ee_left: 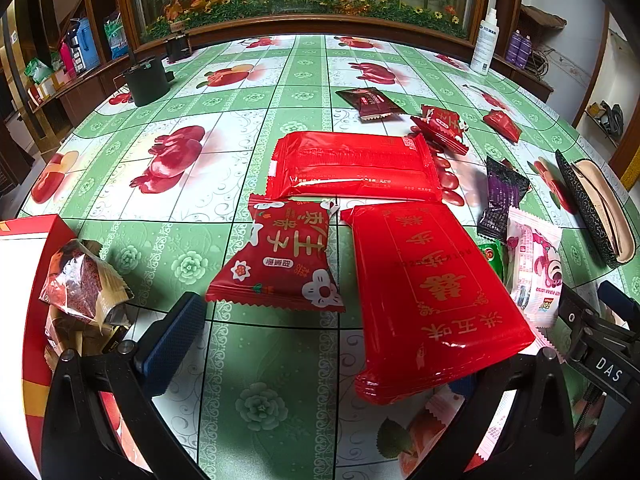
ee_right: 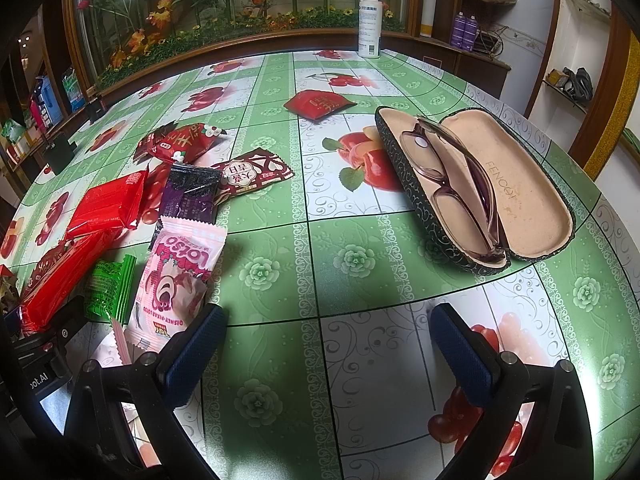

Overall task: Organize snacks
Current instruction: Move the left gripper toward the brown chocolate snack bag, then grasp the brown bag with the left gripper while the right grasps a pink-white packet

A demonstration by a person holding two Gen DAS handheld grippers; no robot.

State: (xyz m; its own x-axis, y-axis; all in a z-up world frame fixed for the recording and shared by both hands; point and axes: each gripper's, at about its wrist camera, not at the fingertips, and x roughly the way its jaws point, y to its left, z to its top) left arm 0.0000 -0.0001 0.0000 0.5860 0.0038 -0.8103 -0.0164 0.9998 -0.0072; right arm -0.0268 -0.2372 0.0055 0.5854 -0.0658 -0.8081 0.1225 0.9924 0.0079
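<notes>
Nearest the left gripper (ee_left: 320, 344), whose fingers stand spread and empty, lies the big red flat pack (ee_left: 432, 300), its near end just ahead of the right-hand finger and its long axis running away from the camera. Beside it sit the red date packet (ee_left: 280, 260) and, left, the red box (ee_left: 24, 264). Further right, the right gripper (ee_right: 324, 348) hangs spread and empty near the pink Lotso packet (ee_right: 172, 280), so I judge the left hand nearer the flat pack.

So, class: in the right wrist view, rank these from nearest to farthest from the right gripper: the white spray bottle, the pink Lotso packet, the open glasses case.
1. Pink Lotso packet, beside the right gripper's left finger.
2. Open glasses case, farther back on the right.
3. White spray bottle, at the table's far edge.
</notes>
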